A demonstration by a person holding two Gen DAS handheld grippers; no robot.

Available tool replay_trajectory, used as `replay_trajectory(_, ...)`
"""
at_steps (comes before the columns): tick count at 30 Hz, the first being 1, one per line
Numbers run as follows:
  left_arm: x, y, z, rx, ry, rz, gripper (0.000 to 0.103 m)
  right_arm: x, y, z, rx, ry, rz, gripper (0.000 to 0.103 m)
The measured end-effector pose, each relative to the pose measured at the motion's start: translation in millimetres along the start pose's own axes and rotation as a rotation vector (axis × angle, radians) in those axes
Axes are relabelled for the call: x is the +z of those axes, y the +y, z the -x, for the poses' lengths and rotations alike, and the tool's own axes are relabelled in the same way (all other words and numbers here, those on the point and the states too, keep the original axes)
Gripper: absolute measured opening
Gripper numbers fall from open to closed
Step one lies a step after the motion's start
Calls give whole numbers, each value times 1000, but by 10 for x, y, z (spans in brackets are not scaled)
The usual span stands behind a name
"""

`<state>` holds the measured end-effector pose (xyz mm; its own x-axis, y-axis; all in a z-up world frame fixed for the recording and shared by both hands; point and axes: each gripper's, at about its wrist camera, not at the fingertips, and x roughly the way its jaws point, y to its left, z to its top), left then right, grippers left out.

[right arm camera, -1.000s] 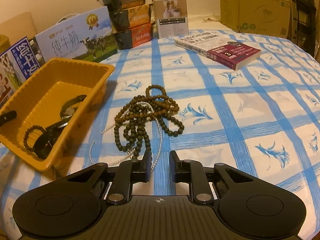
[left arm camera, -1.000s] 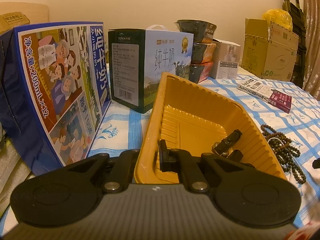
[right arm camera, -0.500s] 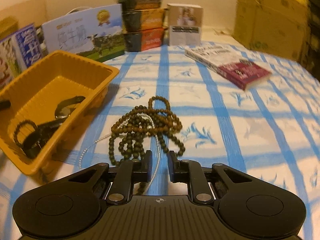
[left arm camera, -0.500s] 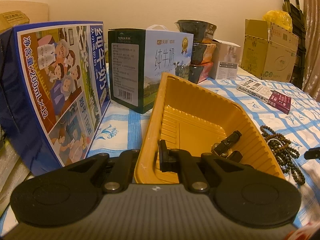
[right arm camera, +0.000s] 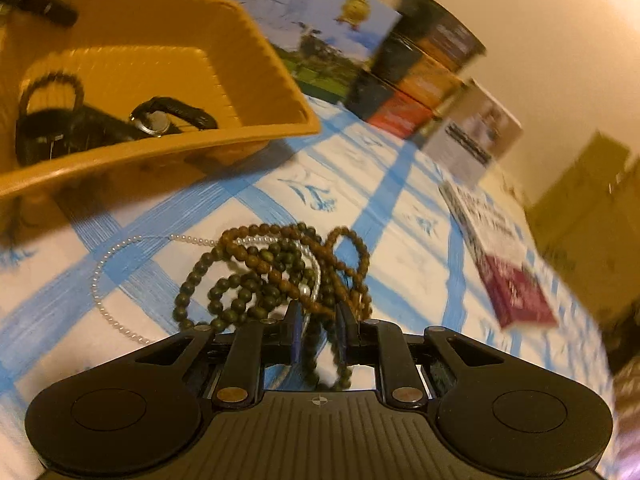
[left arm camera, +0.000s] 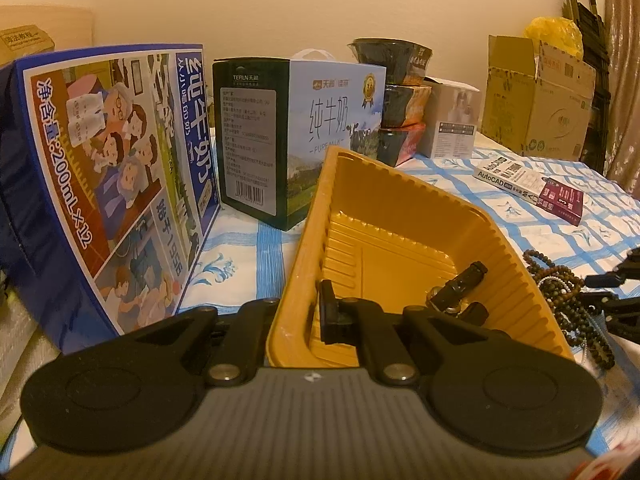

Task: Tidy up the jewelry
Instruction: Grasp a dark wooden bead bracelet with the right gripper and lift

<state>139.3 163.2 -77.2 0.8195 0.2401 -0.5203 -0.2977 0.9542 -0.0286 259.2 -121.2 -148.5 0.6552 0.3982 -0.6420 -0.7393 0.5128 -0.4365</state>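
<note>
I'm gripping the tray rim with my left gripper while my right gripper is straddling the beads, fingers parted.

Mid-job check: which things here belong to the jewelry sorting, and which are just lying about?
Job: yellow tray, watch and dark bracelet inside it, bead necklaces, pearl strand, left gripper, right gripper.
Lying about: milk cartons, stacked bowls, book, cardboard box.

Left hand-held gripper is clamped shut; right hand-held gripper is tilted, fingers narrowly parted.
</note>
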Motion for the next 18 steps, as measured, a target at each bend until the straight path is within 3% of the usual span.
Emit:
replay_trajectory(7,-2,4,-1,1,2,0,7,-22,170,-189,-26,-23,180,17)
replay_trajectory(10,-3,4,-1,1,2,-1,7,-42,182,-179,-28,-41,204,7)
replay_trajectory(12,-2,5,-1,1,2,0,7,-32,146,-139,-18,-46,165,0)
replay_trajectory(18,-1,5,-9,6,3,8,8,74,-162,131,-27,-82,-103,0)
